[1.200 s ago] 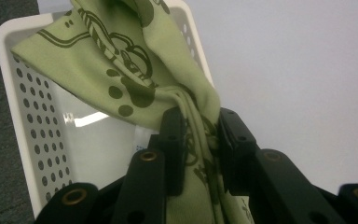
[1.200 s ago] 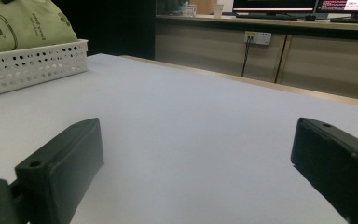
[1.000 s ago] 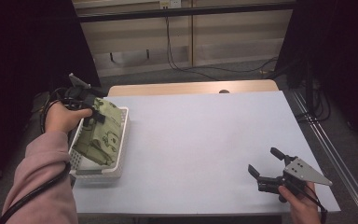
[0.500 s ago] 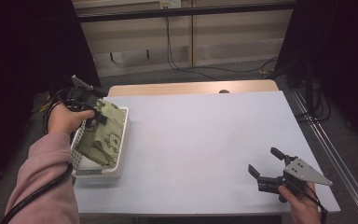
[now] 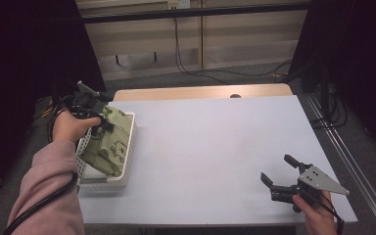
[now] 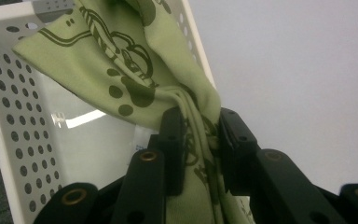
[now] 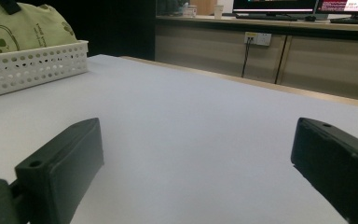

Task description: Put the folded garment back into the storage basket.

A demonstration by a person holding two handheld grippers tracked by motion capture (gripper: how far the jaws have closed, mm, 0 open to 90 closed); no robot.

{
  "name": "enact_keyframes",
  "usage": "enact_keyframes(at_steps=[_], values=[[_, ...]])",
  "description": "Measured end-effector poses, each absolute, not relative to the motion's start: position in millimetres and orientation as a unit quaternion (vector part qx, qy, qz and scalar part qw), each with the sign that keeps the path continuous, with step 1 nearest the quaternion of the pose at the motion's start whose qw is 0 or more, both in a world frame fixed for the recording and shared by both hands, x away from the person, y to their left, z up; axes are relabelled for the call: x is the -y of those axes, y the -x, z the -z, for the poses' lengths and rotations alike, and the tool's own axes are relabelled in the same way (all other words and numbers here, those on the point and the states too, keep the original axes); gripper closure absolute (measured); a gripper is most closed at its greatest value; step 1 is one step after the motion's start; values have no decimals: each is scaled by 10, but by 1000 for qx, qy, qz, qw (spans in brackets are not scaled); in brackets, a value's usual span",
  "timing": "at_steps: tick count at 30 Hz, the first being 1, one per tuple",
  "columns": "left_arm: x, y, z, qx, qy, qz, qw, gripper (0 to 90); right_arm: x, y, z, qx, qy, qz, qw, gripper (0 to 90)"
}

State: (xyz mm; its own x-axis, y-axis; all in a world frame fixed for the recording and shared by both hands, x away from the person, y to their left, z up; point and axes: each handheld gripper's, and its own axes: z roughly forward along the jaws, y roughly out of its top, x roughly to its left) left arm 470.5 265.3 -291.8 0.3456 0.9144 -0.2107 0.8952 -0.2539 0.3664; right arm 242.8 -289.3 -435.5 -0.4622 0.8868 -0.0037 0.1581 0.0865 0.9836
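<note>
A green cloth [image 5: 106, 142] printed with dark cartoon shapes hangs partly in a white perforated basket [image 5: 128, 156] at the table's left edge. My left gripper [image 5: 101, 123] is shut on the cloth's upper end; in the left gripper view both jaws pinch a bunched fold of the cloth [image 6: 135, 70] above the basket [image 6: 9, 112]. My right gripper [image 5: 282, 174] rests low near the table's front right, open, with nothing between its jaws. In the right gripper view the basket [image 7: 28, 67] and the cloth [image 7: 23, 28] stand far off at the upper left.
The pale table top [image 5: 215, 142] stretches between the basket and the right gripper. A wooden strip [image 5: 200, 92] runs along the far edge. Cables [image 5: 191, 58] hang down the wall behind. Monitors [image 7: 279, 5] sit on a counter in the background.
My left gripper has drawn slightly toward the table's left and back with the cloth, lifting its upper end a little. The right gripper has stayed still.
</note>
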Motion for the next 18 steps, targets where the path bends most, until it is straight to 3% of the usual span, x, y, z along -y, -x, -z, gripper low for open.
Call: enact_keyframes(at_steps=[18], values=[[-2652, -4704, 3001, -572, -793, -14, 210, 732, 2888, -2427, 4354, -657, -395, -550, 331, 18]])
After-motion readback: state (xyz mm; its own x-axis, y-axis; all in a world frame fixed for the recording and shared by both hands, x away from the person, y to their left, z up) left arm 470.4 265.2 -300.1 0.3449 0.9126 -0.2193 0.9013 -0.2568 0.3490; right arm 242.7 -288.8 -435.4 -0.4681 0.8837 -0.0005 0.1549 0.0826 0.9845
